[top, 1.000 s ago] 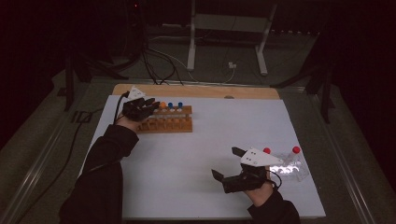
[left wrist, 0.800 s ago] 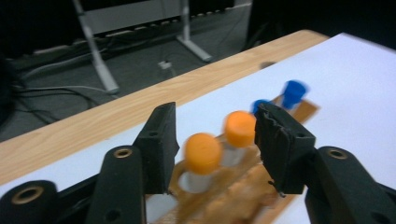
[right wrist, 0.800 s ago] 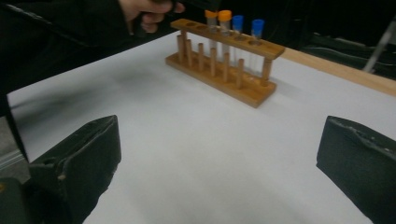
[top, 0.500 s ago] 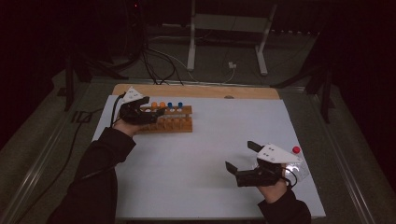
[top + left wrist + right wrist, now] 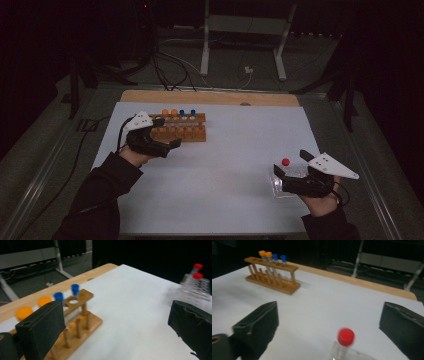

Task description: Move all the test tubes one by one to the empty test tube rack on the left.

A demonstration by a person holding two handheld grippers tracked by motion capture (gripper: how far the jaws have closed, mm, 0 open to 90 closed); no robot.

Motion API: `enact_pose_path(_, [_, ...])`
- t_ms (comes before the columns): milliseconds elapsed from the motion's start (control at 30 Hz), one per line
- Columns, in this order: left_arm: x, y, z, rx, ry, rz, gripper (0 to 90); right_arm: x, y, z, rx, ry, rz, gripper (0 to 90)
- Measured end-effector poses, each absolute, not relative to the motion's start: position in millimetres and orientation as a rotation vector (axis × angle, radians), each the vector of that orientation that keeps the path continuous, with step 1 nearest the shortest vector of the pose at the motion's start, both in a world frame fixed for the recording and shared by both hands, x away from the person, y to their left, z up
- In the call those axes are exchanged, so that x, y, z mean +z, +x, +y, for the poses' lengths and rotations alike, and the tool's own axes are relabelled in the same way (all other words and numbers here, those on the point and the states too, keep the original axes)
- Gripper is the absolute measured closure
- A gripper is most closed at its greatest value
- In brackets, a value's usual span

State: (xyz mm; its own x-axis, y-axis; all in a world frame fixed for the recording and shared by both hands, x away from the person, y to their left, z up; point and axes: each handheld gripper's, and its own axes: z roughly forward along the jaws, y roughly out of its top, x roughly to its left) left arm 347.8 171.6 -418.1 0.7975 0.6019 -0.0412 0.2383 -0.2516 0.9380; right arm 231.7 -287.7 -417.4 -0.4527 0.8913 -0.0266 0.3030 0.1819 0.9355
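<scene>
Wooden tube rack (image 5: 182,128): far left on the white sheet, holding 2 orange-capped and 2 blue-capped tubes upright. Clear rack (image 5: 295,172): near right, 1 red-capped tube (image 5: 344,341) upright.

Dim room, dark surroundings; the white table (image 5: 220,165) catches the light, near edges blurred.

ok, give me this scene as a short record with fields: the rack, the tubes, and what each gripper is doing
wooden rack: far left of the white table, two orange-capped tubes and two blue-capped tubes standing in it
clear rack: near right, red-capped tube in it
left gripper: beside the wooden rack, fingers wide apart, jaws just been opening, nothing between them
right gripper: at the clear rack, fingers open, red cap between them, untouched
</scene>
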Motion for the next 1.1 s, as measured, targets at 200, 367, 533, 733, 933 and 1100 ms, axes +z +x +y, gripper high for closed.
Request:
enact_pose_path(200, [-421.6,335.2,166.7,0.368,1.824,0.605,1.7,-435.2,234.9,-293.9,1.185,1.194,1.885,9.5])
enact_pose_path(367, [-423.1,329.9,165.4,0.367,1.826,0.587,1.7,-449.6,240.8,-297.4,1.111,1.251,1.905,21.5])
enact_pose_path(533, [-426.9,327.6,162.3,0.363,1.848,0.573,1.6,-456.9,245.2,-300.1,1.085,1.284,1.934,40.9])
enact_pose_path(733, [-429.2,326.8,160.0,0.351,1.854,0.567,1.7,-463.5,250.0,-298.5,1.052,1.301,1.970,55.9])
enact_pose_path(933, [-430.1,327.1,160.8,0.349,1.852,0.570,1.7,-468.5,254.7,-295.0,1.010,1.304,1.990,68.4])
enact_pose_path(1100, [-430.1,327.5,162.4,0.352,1.846,0.576,1.7,-471.9,257.9,-291.4,0.981,1.306,2.003,72.9])
